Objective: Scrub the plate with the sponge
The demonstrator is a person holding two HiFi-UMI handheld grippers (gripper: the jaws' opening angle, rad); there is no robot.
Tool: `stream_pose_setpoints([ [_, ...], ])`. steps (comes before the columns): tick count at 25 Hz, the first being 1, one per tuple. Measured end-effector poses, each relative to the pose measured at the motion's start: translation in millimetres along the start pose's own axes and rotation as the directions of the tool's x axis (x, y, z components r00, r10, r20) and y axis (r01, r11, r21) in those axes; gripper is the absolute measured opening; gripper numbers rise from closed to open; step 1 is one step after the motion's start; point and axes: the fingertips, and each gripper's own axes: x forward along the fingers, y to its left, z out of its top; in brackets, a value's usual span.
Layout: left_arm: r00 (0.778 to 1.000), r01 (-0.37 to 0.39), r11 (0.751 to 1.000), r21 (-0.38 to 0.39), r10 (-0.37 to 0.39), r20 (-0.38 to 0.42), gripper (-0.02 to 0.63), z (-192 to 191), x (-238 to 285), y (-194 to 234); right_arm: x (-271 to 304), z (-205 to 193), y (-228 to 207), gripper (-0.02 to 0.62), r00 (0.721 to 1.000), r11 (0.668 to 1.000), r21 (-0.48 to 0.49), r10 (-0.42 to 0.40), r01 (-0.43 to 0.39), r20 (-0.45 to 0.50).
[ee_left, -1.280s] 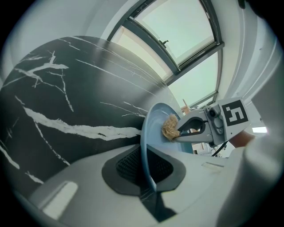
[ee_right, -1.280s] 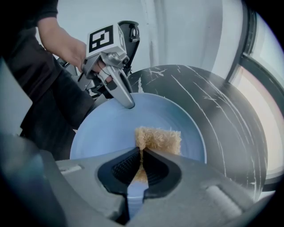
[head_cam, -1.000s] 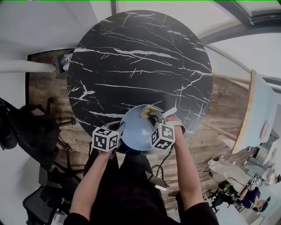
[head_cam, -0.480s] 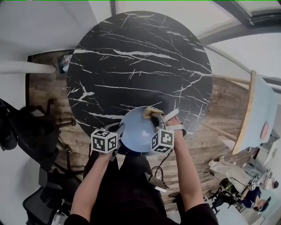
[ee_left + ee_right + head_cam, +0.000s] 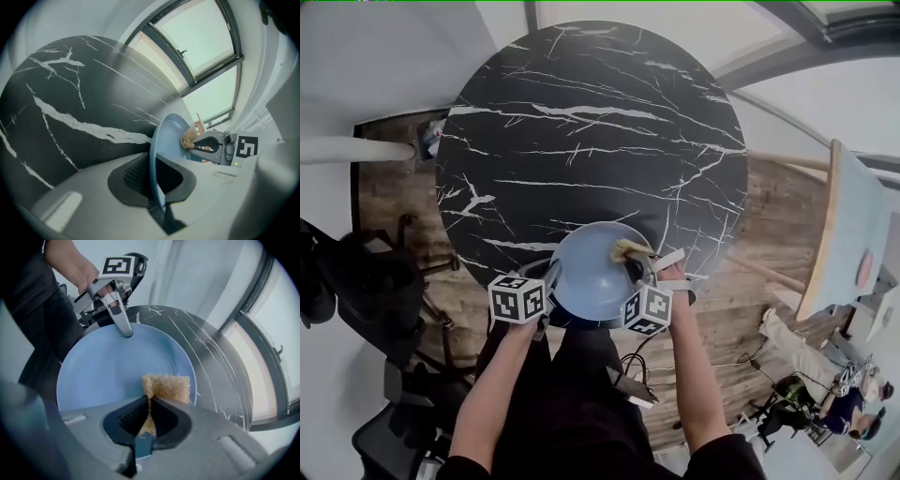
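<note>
The right gripper (image 5: 149, 405), jaws pinched narrow on a tan sponge (image 5: 168, 386), presses it to the pale blue plate (image 5: 112, 366) near the rim, at two o'clock in the head view. The left gripper (image 5: 152, 174) clamps the plate's rim at about eight o'clock. The plate overhangs the six o'clock edge of a round black table (image 5: 591, 141) veined in white. A good scrub here would seem to call for a firm left-hand hold and flat, overlapping strokes from rim toward centre, without levering the plate out of the clamp. Beyond lie a wood-plank floor (image 5: 769, 216), dark chairs (image 5: 366, 281) at nine o'clock, a pale table (image 5: 848, 234) at three, and large windows (image 5: 201, 42).
</note>
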Motion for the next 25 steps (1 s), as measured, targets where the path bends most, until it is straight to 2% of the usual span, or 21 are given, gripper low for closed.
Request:
stream_pose_setpoints([
  [6, 1.0, 0.002, 1.0, -0.001, -0.002, 0.003, 0.018, -0.6, -0.3, 0.5, -5.7, -7.3, 24.5, 0.023, 1.0, 0.994, 0.108, 0.005, -0.003, -0.019],
  [11, 1.0, 0.002, 1.0, 0.001, -0.002, 0.007, 0.018, -0.7, -0.4, 0.3, -11.2, -10.9, 52.8, 0.023, 0.999, 0.976, 0.22, 0.015, -0.004, -0.051],
  [14, 1.0, 0.005, 1.0, 0.007, -0.005, 0.002, 0.018, -0.6, -0.3, -0.1, -14.1, -8.7, 73.5, 0.021, 0.998, 0.951, 0.309, 0.04, -0.02, -0.057],
  [18, 1.0, 0.009, 1.0, 0.016, -0.009, -0.007, 0.018, -1.3, 0.3, 0.2, -15.7, 5.4, 104.4, 0.023, 0.995, 0.899, 0.431, 0.1, -0.079, -0.025],
  [25, 1.0, 0.01, 0.999, 0.038, -0.01, -0.014, 0.018, 0.0, 2.2, -1.1, -9.7, 40.8, 128.4, 0.023, 0.984, 0.854, 0.49, 0.17, -0.176, 0.058],
])
